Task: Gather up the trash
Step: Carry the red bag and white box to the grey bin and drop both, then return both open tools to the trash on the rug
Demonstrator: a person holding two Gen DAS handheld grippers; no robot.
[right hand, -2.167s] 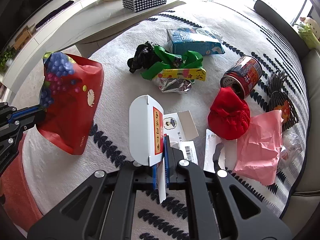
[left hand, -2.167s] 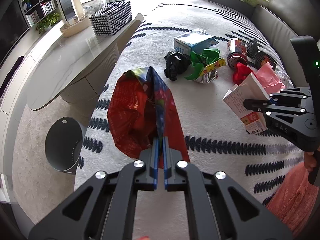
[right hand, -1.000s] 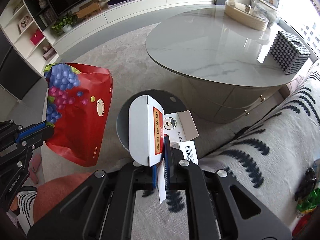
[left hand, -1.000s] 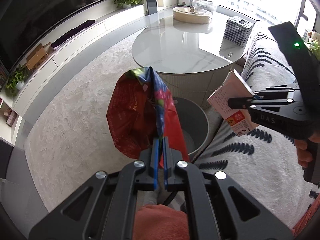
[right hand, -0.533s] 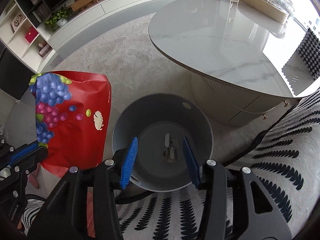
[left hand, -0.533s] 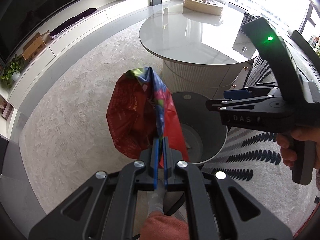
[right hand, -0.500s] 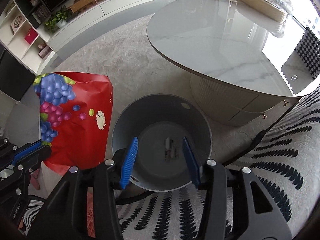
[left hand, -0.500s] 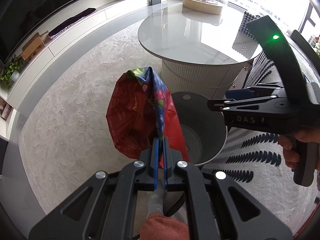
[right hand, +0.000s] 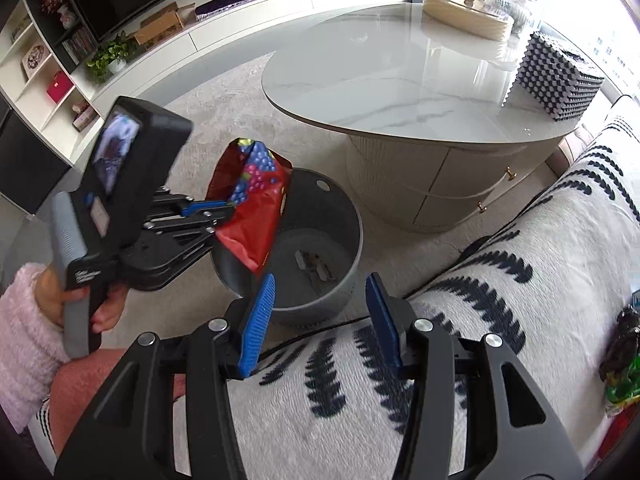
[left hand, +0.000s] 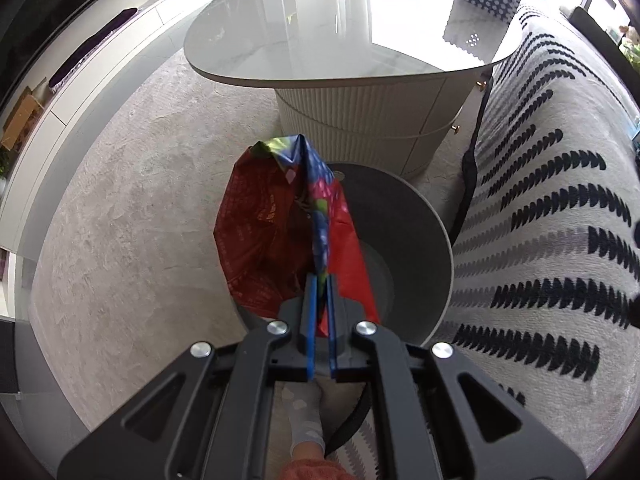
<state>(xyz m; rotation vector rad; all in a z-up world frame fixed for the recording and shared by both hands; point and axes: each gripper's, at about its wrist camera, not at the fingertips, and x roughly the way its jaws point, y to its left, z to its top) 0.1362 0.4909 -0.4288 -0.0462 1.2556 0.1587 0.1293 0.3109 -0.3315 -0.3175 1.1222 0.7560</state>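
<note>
Left wrist | red bag (left hand: 276, 240) hides bin (left hand: 416, 240) floor | fingers (left hand: 310, 312) clamped

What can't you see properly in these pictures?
- Bin bottom: left view, hidden by the red bag.
- Scraps in the bin: right view, too small to name.
- Trash on the sofa: right view, cut off by the edge.
- Right gripper: missing from the left view.
</note>
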